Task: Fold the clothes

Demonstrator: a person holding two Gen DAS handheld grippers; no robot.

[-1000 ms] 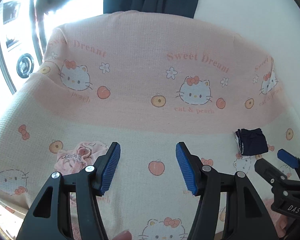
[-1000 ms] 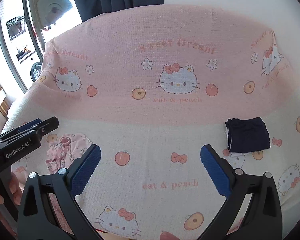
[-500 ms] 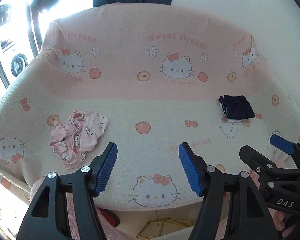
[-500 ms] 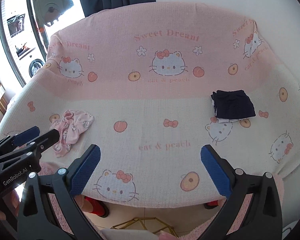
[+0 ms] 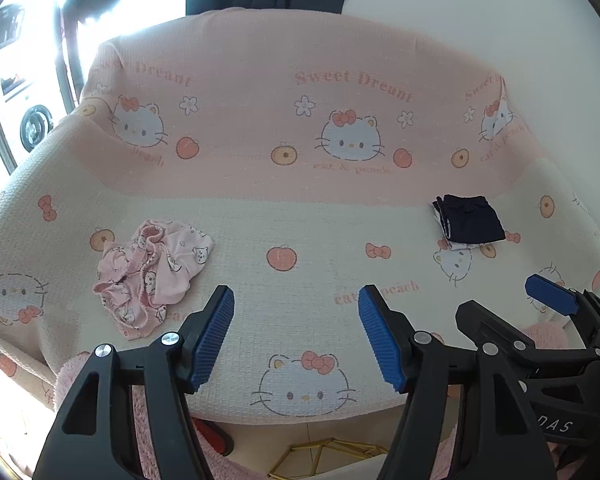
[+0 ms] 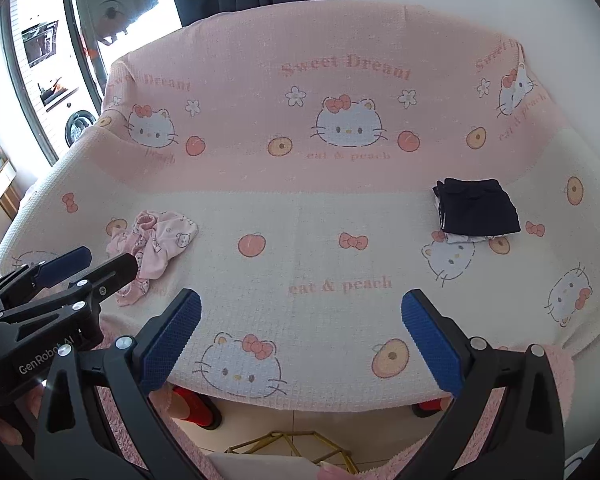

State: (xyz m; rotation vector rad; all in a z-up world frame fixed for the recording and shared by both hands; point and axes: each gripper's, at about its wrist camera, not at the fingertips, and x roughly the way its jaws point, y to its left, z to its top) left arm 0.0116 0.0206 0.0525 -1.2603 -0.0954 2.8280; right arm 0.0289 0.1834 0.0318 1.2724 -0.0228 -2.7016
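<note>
Two tools above a pink cartoon-cat sofa cover (image 5: pixel 300 208).
Left tool (image 5: pixel 296 334) and right tool (image 6: pixel 300 334) both released; crumpled pink garment (image 5: pixel 152 272) unfolded.

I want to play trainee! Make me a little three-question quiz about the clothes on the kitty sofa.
1. True or false: the pink garment is neatly folded.
2. Which lies on the sofa cover toward the right in both views? A) the dark folded garment B) a yellow towel C) a red sock
3. Fill in: the left claw and the right claw both hold ____.

Key: 1 false, it is crumpled; 2 A; 3 nothing, both are open.
</note>
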